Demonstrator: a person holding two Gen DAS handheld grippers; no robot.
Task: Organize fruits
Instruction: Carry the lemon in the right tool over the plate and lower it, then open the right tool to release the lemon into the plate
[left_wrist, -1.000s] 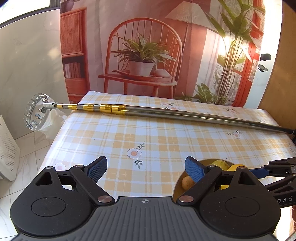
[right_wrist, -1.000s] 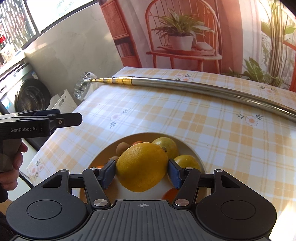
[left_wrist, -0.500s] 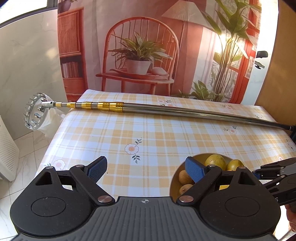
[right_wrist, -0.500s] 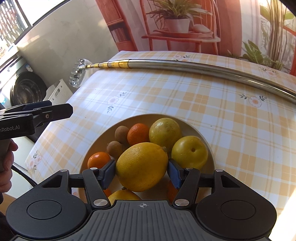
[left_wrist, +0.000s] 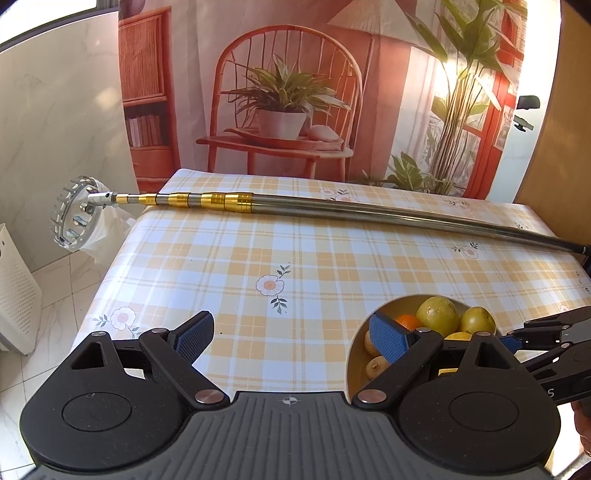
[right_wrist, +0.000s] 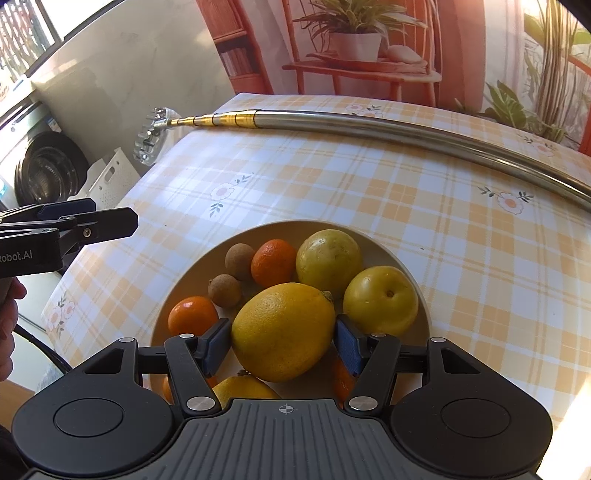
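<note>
Fruits fill the shallow cream ceramic bowl (right_wrist: 413, 273) on the checked yellow tablecloth (right_wrist: 332, 177), which serves as landmark. Left of the bowl, the left gripper (left_wrist: 291, 338) hangs spread wide and empty over bare cloth. Inside sit two small brown fruits (right_wrist: 240, 256), orange tangerines (right_wrist: 273, 262) and round yellow-green fruits (right_wrist: 328, 256). Above the bowl's near half, the right gripper (right_wrist: 282, 341) clenches the large yellow lemon (right_wrist: 282, 330) — sorting looks barely begun, most fruit unmoved. Since a second ago the lemon has risen, exposing more fruit beneath. Beyond the bowl lies a telescopic steel pole (right_wrist: 369, 123).
</note>
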